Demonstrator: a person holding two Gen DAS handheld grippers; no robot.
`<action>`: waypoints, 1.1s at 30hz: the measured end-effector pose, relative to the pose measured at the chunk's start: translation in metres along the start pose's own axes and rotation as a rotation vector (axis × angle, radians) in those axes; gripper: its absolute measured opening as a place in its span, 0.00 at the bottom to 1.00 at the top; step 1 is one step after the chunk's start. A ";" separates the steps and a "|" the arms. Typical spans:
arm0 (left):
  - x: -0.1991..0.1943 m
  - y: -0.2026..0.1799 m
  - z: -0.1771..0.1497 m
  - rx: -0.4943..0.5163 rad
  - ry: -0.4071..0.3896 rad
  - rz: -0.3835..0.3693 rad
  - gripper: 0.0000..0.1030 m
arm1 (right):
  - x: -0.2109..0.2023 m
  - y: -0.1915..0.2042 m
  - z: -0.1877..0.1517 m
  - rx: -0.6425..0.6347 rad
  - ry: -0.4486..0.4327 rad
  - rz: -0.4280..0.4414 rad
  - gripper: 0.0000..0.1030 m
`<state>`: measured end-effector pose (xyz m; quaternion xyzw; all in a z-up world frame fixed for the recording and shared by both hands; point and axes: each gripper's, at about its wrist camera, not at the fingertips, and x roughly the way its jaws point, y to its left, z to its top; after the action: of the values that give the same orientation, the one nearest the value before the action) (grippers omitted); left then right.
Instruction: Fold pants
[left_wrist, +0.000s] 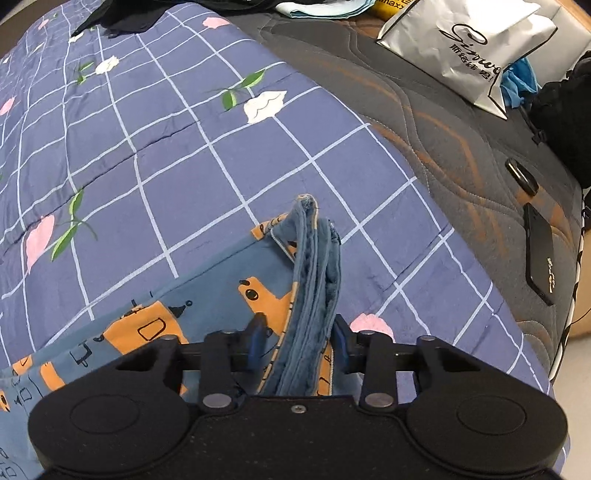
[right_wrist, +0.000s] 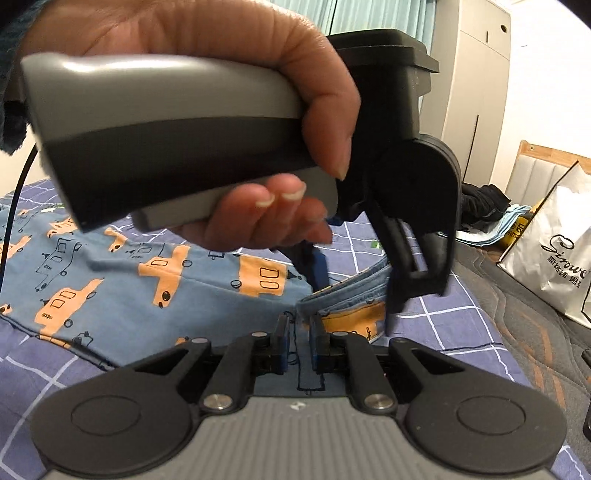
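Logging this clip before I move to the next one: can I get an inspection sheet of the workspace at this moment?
Surface: blue checked quilt spread over a dark mattress.
Job's things: blue pants with orange print, lying on the quilt, one bunched edge lifted.
Clutter: white paper bag, black phone, dark clothes.
Grippers: left gripper shut on the pants' bunched edge; right gripper shut on pants fabric; hand holds the left gripper's handle.
Cables: black cable at the left edge.
Surroundings: pale wardrobe, wooden headboard.

Soft cloth, matt plastic

Pants (left_wrist: 314, 280) – fleecy printed cloth; quilt (left_wrist: 166, 147) – smooth cotton; bag (left_wrist: 469, 51) glossy, crinkled; left gripper (left_wrist: 301, 334) matt black plastic.
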<state>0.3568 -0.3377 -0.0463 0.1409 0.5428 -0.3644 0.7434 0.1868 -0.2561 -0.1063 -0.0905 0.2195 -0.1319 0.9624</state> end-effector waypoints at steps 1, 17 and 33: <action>0.000 0.000 0.000 -0.007 -0.001 -0.006 0.31 | 0.000 0.001 -0.001 0.002 -0.001 -0.001 0.13; -0.049 0.034 -0.019 -0.335 -0.110 -0.177 0.10 | -0.029 0.002 0.003 -0.017 -0.045 -0.104 0.50; -0.149 0.144 -0.117 -0.668 -0.326 -0.232 0.10 | -0.046 0.071 0.045 -0.173 -0.177 -0.041 0.38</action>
<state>0.3524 -0.1092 0.0186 -0.2310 0.5187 -0.2670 0.7786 0.1820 -0.1695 -0.0640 -0.1889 0.1425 -0.1237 0.9637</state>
